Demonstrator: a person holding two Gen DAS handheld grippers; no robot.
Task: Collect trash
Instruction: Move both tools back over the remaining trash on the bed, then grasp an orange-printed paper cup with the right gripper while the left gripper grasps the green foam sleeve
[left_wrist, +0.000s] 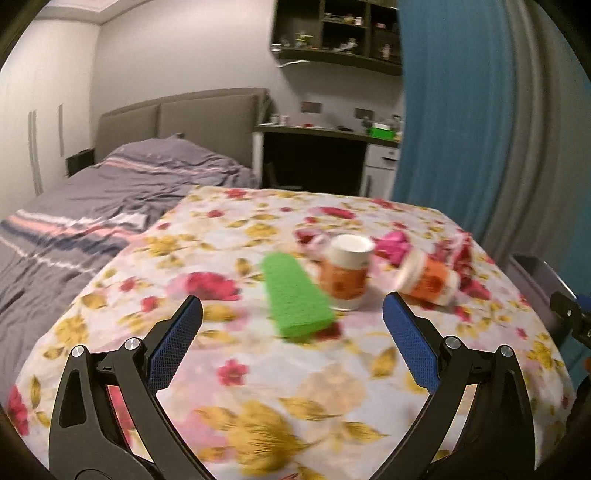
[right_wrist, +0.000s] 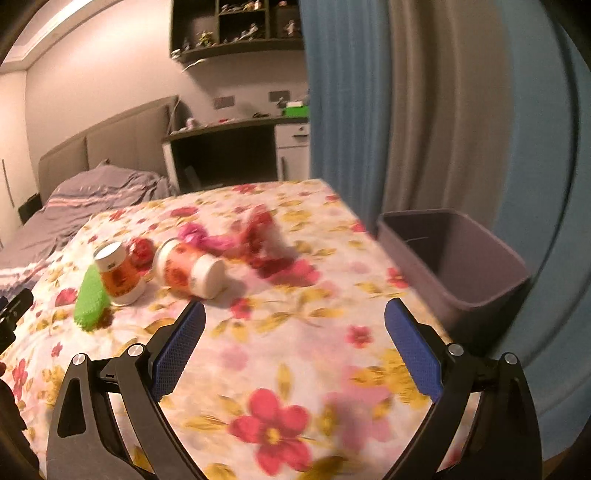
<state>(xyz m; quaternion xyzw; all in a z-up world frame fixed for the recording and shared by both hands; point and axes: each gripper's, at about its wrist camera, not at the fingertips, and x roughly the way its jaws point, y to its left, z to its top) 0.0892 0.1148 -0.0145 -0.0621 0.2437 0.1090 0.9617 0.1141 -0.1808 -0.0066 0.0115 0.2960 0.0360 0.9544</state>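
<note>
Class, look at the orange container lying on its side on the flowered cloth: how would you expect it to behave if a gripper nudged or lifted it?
The orange container lies on its round side, so a nudge would probably roll it. Its body looks rigid, likely holding shape under the pads. The wrinkled flowered cloth might slow rolling.

Matt floral cloth (right_wrist: 295, 354), rough green sponge (left_wrist: 295, 295), smooth grey plastic bin (right_wrist: 480, 266)

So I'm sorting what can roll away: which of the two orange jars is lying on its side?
The orange jar nearer the grey bin: tipped jar, white cap toward the camera. The other jar stands upright beside the green sponge.
</note>
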